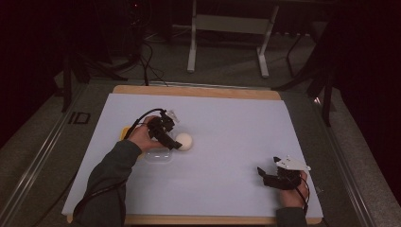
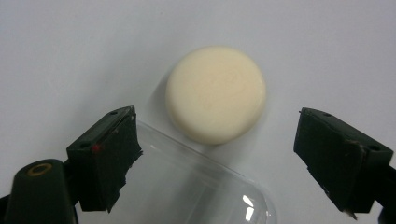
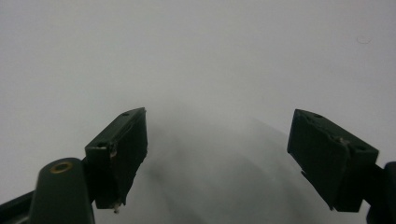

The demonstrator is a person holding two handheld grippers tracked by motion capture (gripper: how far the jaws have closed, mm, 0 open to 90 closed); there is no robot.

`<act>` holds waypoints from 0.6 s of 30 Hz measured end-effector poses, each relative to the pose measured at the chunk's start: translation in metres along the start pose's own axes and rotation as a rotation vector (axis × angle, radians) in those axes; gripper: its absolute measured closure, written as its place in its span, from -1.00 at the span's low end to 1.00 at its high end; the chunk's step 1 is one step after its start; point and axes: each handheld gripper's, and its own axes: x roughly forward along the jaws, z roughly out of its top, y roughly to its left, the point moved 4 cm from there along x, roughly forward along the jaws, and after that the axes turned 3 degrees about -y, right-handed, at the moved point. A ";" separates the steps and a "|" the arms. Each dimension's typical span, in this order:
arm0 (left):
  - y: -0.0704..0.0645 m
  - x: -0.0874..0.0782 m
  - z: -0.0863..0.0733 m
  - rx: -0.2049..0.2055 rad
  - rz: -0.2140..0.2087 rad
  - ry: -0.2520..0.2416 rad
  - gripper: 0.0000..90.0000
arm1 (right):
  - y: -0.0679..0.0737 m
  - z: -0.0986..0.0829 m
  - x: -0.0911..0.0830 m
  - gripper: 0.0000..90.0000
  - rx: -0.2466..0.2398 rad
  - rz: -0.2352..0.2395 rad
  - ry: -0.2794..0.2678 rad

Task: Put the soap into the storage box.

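Our left gripper (image 2: 217, 154) has its jaws wide apart, holding nothing. The round cream soap (image 2: 215, 94) lies on the white sheet (image 1: 227, 123) just past them. A clear plastic box (image 2: 187, 186) sits under the jaws, beside the soap. Our right gripper (image 3: 219, 158) is far off, jaws apart too.

Round puck (image 2: 215, 93): cream, matt, smooth.
Clear lid (image 2: 196, 186): glossy plastic.
Table cover (image 1: 227, 123): matt white sheet.
Table edge (image 1: 189, 90): wood.
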 end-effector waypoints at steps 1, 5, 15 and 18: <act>0.000 0.001 0.000 -0.003 0.000 0.000 -0.68 | 0.000 0.000 0.000 -0.56 0.000 0.000 0.000; 0.000 0.005 0.003 0.002 -0.005 0.009 -0.68 | 0.000 0.000 0.000 -0.56 0.000 0.000 0.000; -0.002 0.016 0.010 0.000 -0.015 0.027 -0.72 | 0.000 0.000 0.000 -0.56 0.003 -0.001 0.002; -0.003 0.020 0.013 -0.012 -0.012 0.034 -0.72 | 0.000 0.000 0.000 -0.56 0.002 0.000 0.001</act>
